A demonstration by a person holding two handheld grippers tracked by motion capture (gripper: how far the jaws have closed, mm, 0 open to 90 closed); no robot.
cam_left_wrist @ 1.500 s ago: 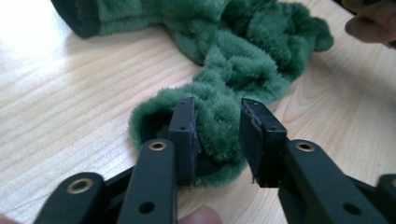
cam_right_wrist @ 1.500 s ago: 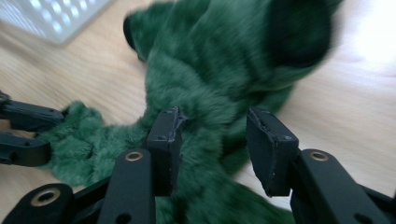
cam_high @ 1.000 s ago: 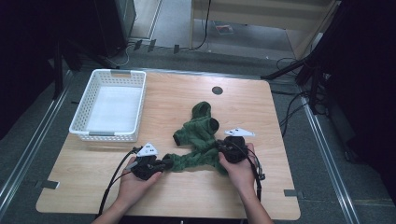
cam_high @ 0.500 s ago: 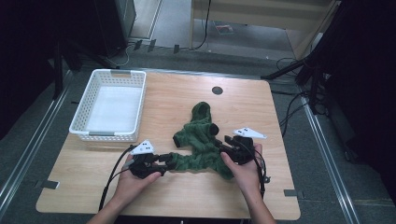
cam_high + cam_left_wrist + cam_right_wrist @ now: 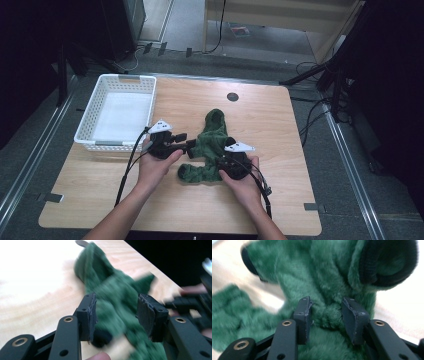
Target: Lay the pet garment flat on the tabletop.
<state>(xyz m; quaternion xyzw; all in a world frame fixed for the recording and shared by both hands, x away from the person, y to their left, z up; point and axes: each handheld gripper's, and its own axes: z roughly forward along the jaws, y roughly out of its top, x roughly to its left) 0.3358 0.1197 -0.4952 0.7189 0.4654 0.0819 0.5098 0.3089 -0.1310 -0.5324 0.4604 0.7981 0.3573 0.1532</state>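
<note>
Between blurred left fingers [image 5: 91, 312], green garment [image 5: 117, 302] smears.

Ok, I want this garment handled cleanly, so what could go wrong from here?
1. The left gripper has just been opening its jaws, which stand apart around the garment; that side could slip free.
2. The right gripper has just been closing its jaws on a thick bunch of fur; it may catch several layers, or too little to hold.
</note>
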